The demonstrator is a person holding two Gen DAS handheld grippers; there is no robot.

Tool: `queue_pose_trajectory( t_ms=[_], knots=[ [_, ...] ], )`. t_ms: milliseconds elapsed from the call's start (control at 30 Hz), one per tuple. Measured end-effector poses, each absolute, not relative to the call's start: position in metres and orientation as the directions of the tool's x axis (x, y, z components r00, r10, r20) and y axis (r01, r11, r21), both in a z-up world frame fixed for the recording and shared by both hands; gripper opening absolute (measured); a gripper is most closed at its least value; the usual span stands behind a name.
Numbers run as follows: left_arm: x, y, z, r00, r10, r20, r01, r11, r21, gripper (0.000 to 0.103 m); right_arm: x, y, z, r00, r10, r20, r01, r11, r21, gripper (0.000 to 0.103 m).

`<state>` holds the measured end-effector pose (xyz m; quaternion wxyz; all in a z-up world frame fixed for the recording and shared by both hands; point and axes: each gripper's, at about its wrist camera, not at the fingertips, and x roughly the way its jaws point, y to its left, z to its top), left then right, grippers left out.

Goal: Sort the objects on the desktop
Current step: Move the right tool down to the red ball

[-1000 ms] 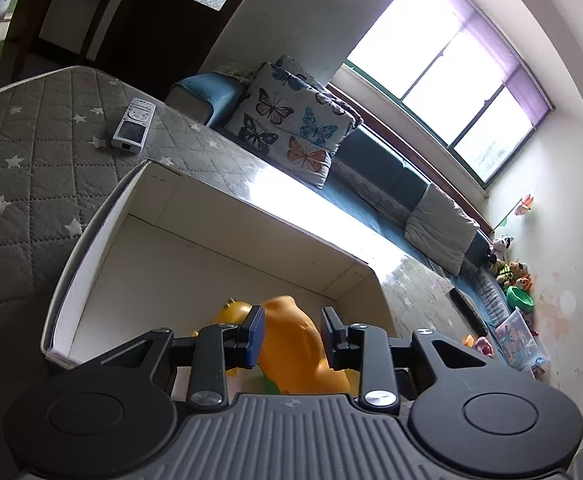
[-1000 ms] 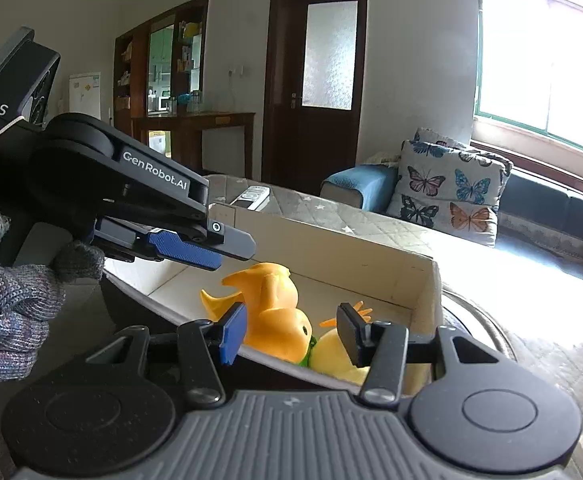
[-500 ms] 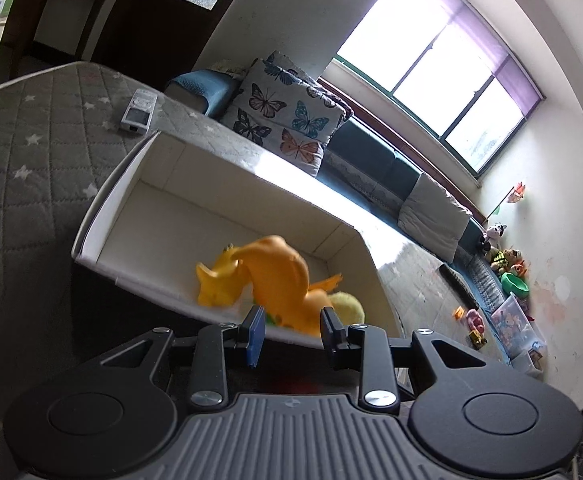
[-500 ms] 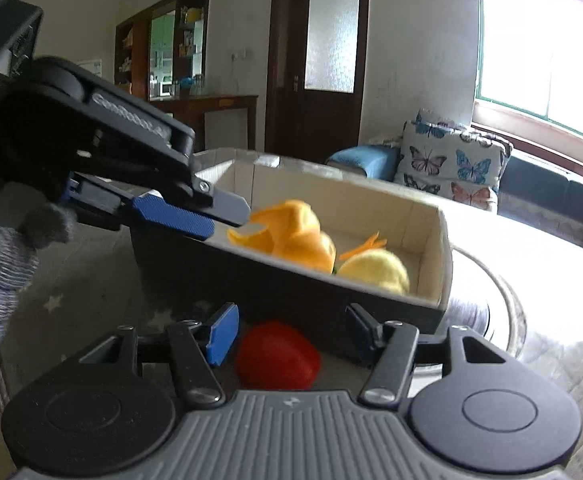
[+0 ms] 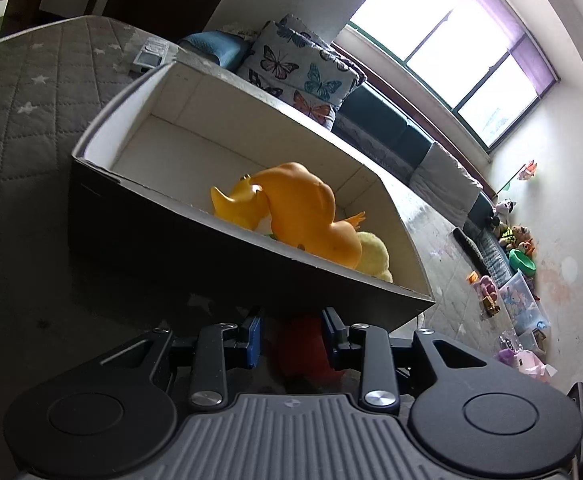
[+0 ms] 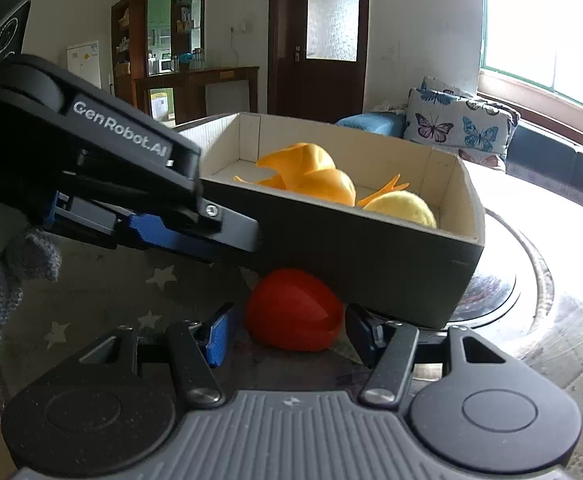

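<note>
A dark box with a white inside [image 5: 139,216] [image 6: 371,252] holds an orange rubber duck [image 5: 303,212] [image 6: 315,176] and a yellow plush toy [image 5: 373,258] [image 6: 403,208]. A red rounded toy [image 6: 291,314] [image 5: 301,344] lies on the table against the box's near wall. My left gripper [image 5: 291,338] is open, its fingers either side of the red toy, apart from it. It also shows from the side in the right wrist view [image 6: 195,232]. My right gripper [image 6: 287,332] is open around the red toy, not touching it.
A white remote [image 5: 149,54] lies on the grey star-quilted table cover [image 5: 23,92] beyond the box. A round glass turntable [image 6: 527,280] sits under the box's right end. A sofa with a butterfly cushion [image 6: 455,132] stands behind.
Both grippers have dropped from above the box to table level in front of it. The red toy has come into view between the fingers of each.
</note>
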<state>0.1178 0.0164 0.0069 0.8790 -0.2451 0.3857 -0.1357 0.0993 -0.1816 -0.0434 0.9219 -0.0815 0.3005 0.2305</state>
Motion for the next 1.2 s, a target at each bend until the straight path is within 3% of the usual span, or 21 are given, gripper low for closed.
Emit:
queue_pose_trajectory(
  t_ms=[1200],
  knots=[
    [0.105, 0.014, -0.013, 0.617, -0.467, -0.633, 0.021, 0.814, -0.580, 0.036, 0.073, -0.176, -0.048, 0.686, 0.403, -0.606, -0.502, 0.865, 0.007, 0.057]
  ],
)
